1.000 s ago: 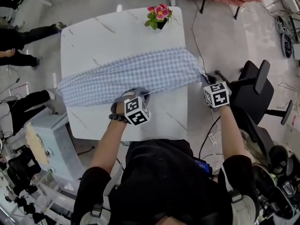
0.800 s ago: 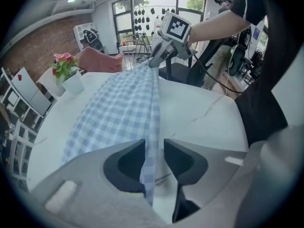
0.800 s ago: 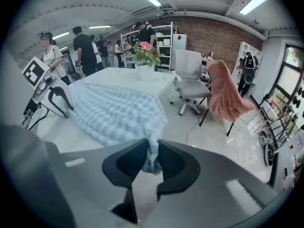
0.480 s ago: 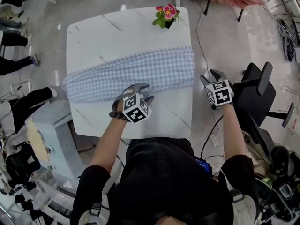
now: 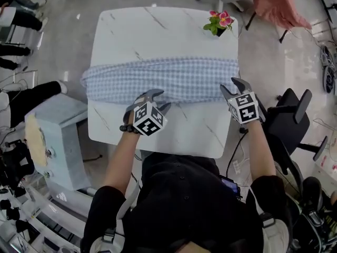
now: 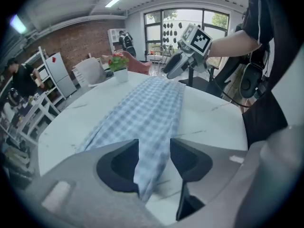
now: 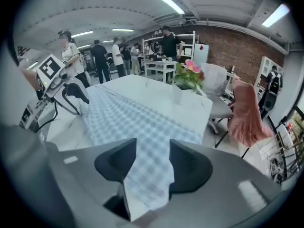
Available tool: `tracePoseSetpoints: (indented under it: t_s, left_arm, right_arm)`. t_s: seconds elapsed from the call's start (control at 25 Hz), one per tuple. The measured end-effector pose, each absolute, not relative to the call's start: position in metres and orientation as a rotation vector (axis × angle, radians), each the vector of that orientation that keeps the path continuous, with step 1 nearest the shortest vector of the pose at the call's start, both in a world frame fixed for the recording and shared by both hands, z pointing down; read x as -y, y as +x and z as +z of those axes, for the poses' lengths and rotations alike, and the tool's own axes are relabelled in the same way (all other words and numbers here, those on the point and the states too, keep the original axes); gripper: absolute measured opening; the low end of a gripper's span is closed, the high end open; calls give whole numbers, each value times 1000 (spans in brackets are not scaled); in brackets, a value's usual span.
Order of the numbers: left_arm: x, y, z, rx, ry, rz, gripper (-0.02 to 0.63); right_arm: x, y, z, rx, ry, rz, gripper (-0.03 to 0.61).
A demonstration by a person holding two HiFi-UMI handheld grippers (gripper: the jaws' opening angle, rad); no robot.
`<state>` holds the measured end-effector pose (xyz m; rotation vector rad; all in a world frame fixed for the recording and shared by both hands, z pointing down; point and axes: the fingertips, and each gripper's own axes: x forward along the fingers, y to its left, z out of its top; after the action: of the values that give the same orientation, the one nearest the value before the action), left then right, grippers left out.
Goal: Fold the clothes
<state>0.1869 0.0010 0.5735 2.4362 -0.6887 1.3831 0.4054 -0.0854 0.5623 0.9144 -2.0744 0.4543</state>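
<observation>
A blue-and-white checked cloth (image 5: pixel 174 80) lies as a long folded band across the white marble table (image 5: pixel 158 30). My left gripper (image 5: pixel 158 100) hovers over the band's near edge at mid-table. Its jaws have just been opening and are open; the cloth (image 6: pixel 142 108) shows in the gap, lying on the table, not pinched. My right gripper (image 5: pixel 233 87) is at the band's right end by the table edge. It too has just been opening and is open above the cloth (image 7: pixel 128 122). Each gripper view shows the other gripper: right gripper (image 6: pixel 178 65), left gripper (image 7: pixel 71 91).
A potted pink flower (image 5: pixel 220 22) stands on the table's far right corner. A black office chair (image 5: pixel 289 115) is right of the table, and a pink garment (image 5: pixel 279 7) hangs over a chair beyond. A grey cabinet (image 5: pixel 52 136) stands at the left. People stand further off.
Both grippers were shut at the cloth's near edge and right end; now both stand open with the cloth lying loose. Both hands have shifted sideways and lifted a little.
</observation>
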Motion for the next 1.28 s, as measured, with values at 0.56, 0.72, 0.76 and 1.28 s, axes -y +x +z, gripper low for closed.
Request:
tracePoseSetpoints:
  t_s: [0.56, 0.72, 0.76, 1.28]
  left_arm:
    - [-11, -80, 554, 939, 2329, 1293, 204]
    - [-13, -147, 557, 968, 2292, 1306, 201]
    - [-14, -161, 558, 977, 2278, 1303, 201]
    - [-43, -252, 586, 915, 2227, 1275, 176]
  right_arm:
    - [74, 127, 536, 2145, 706, 268, 206]
    - [69, 54, 528, 2172, 673, 262, 197]
    - [67, 38, 526, 2177, 661, 260, 195]
    - [12, -105, 554, 2153, 445, 281, 186]
